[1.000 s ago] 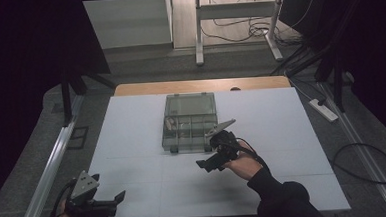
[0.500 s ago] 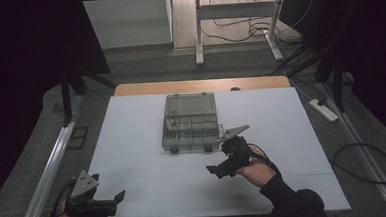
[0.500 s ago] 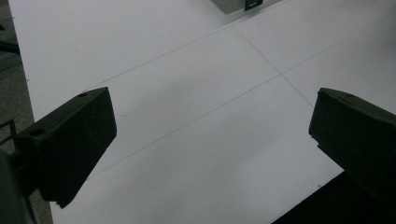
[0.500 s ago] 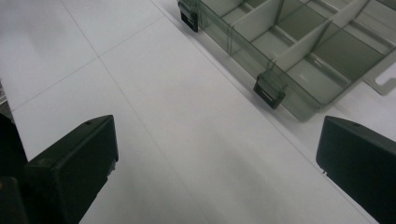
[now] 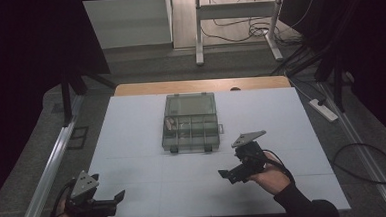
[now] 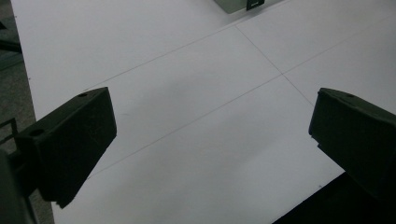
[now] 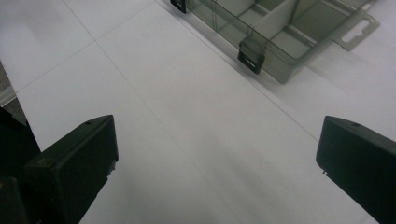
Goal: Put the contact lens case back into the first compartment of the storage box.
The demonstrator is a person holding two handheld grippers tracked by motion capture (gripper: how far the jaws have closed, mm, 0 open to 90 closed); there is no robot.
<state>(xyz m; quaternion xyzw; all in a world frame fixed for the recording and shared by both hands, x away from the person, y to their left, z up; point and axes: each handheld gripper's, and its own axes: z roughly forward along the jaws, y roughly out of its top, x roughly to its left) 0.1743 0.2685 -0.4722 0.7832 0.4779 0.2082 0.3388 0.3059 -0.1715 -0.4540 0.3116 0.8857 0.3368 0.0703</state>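
A clear grey compartment box (image 5: pixel 189 123) lies open at the middle of the white table (image 5: pixel 132 141), its lid laid flat behind it. Small pale items sit in one left compartment (image 5: pixel 171 123). My right gripper (image 5: pixel 225 176) hovers in front of and right of the box, open and empty. In the right gripper view, the right gripper (image 7: pixel 217 140) points at bare table with the box's latched front corner (image 7: pixel 275 32) beyond. My left gripper (image 5: pixel 118 196) rests at the near left table edge. In the left gripper view, the left gripper (image 6: pixel 212 112) is wide open over bare table.
A box corner (image 6: pixel 238 4) shows at the top of the left gripper view. A wooden strip (image 5: pixel 200 85) borders the table's far edge. A power strip (image 5: pixel 323 109) and cables lie on the floor at the right. A metal rail (image 5: pixel 49 166) runs along the left side.
My right gripper has drawn back from the box's front right corner, toward the person and slightly right. The left gripper has stayed put.
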